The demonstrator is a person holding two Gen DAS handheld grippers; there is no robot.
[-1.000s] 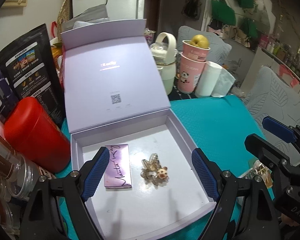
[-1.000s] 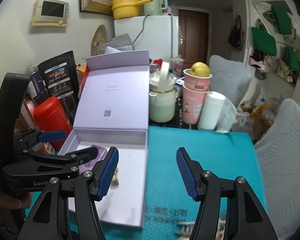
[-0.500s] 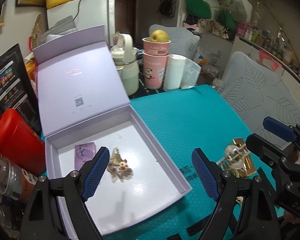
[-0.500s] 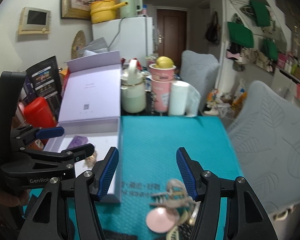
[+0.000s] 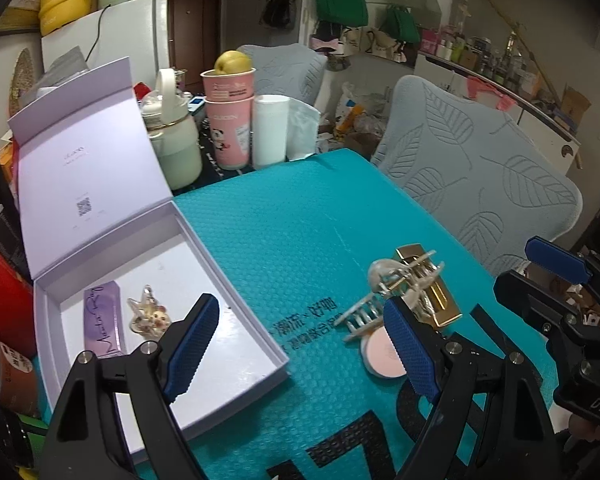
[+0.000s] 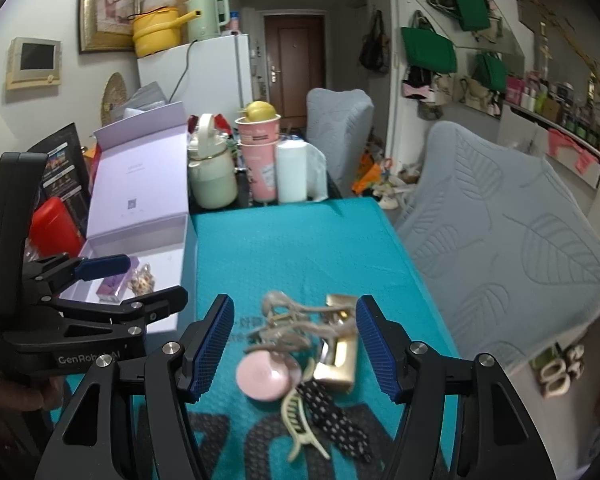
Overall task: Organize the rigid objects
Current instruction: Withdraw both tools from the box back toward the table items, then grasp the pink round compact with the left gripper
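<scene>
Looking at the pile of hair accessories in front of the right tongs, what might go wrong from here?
1. The hair claws, gold clip and pink compact overlap, so closing the open right tongs may snag several at once or scatter them.
2. The left tongs hover near the lavender box; carrying a piece there could bump them or its rim.

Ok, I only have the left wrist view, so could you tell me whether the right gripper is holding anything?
Observer: No. The right gripper is open and empty. Its jaws have just opened a little further, over the clip pile on the teal mat.
Operator: Is anything in that pile hidden from me?
Observer: Yes, a cream claw clip lies nearest us, touching the pink compact.
Operator: Anything else there?
Observer: A black ribbon with white dots lies beside that clip, below the gold clip.
</scene>
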